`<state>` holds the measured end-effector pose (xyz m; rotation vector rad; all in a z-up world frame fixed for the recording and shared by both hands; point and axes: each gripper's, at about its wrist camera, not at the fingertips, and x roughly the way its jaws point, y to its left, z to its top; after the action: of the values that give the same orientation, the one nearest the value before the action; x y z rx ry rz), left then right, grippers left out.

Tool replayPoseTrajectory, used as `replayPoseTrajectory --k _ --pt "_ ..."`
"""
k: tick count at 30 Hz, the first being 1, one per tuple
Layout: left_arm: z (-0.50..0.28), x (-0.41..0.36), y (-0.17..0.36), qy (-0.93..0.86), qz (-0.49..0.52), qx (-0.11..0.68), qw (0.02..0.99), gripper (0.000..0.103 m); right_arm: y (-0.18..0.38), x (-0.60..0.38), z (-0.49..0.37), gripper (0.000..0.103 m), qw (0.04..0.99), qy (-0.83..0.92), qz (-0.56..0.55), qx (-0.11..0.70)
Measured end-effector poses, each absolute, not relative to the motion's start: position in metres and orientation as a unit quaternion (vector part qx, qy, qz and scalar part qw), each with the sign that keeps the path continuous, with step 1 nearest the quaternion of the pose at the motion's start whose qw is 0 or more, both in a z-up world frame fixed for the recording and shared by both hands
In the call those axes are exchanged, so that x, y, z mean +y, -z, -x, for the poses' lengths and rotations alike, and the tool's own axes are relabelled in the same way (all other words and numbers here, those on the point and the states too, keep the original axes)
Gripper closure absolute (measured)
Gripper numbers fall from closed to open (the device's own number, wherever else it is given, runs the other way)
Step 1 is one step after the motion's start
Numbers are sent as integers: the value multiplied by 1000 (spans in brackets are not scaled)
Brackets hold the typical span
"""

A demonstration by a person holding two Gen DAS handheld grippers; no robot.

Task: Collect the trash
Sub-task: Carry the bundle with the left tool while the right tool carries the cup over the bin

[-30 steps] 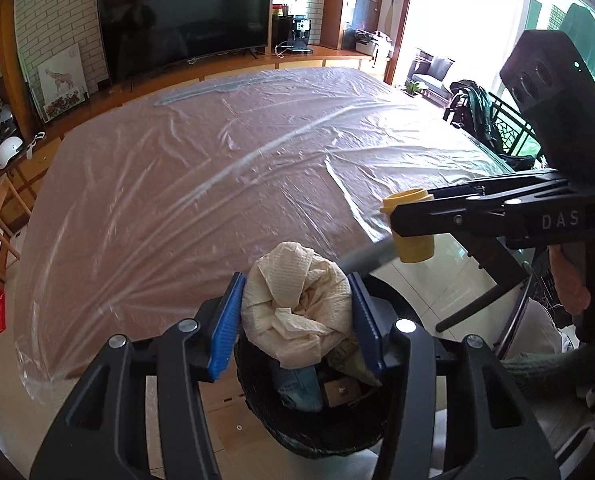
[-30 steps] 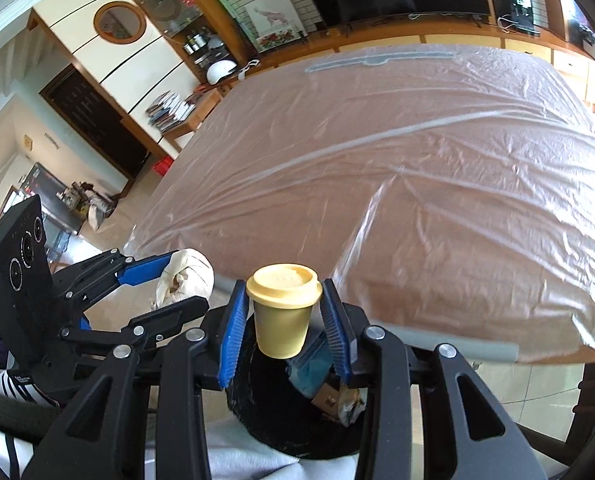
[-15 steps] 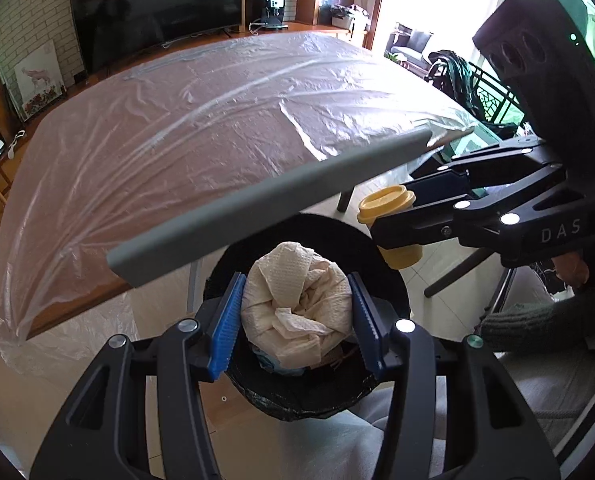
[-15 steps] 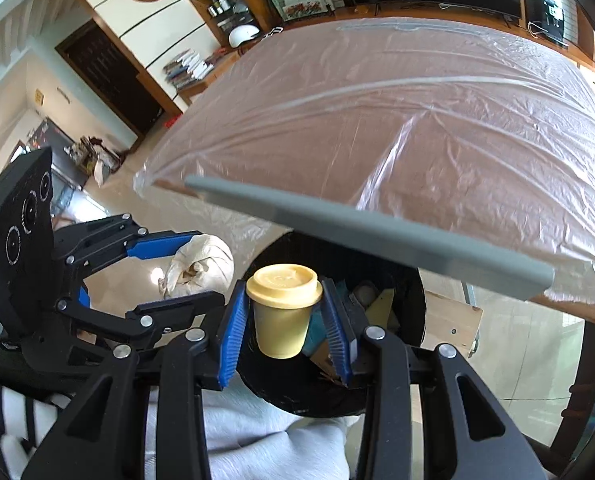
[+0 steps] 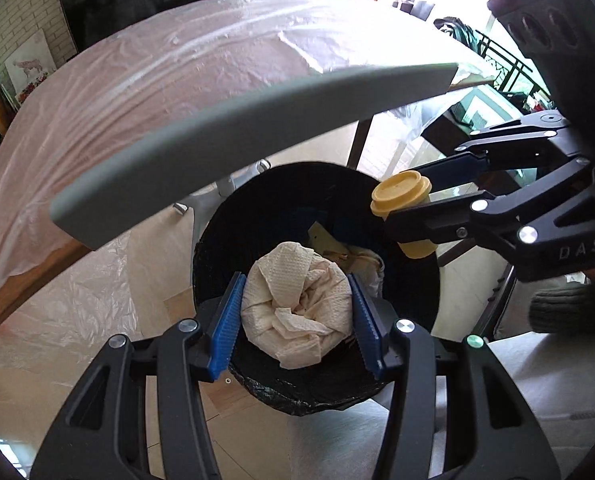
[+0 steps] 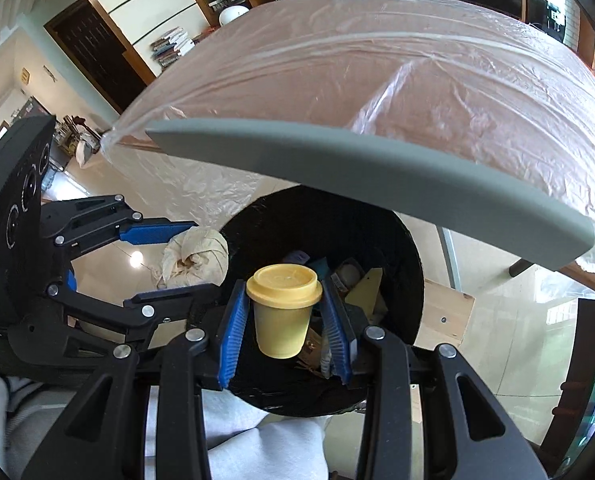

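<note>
Both grippers: black frames, blue ribbed pads, silver screws. Right gripper marked "DAS". Person wears dark knitted cuff, grey trousers.

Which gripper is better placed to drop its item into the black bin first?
Right gripper: its yellow cup hangs over the bin opening. In that view the paper wad sits at the rim.

The bin's near rim is hidden behind the gripper bodies, and the trash at the bottom is mostly too dark to identify. The far shelves are too small to read.
</note>
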<state>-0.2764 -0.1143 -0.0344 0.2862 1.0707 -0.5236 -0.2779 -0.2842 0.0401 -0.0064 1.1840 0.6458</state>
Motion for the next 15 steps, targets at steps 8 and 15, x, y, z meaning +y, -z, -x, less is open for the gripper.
replayPoseTrajectory --k 8,15 --pt "269 -120 59 237 -149 520 807 51 -17 -275 276 67 778 -288 20 557" --pt "264 -129 72 232 -160 533 798 51 2 -276 274 66 770 -276 28 575"
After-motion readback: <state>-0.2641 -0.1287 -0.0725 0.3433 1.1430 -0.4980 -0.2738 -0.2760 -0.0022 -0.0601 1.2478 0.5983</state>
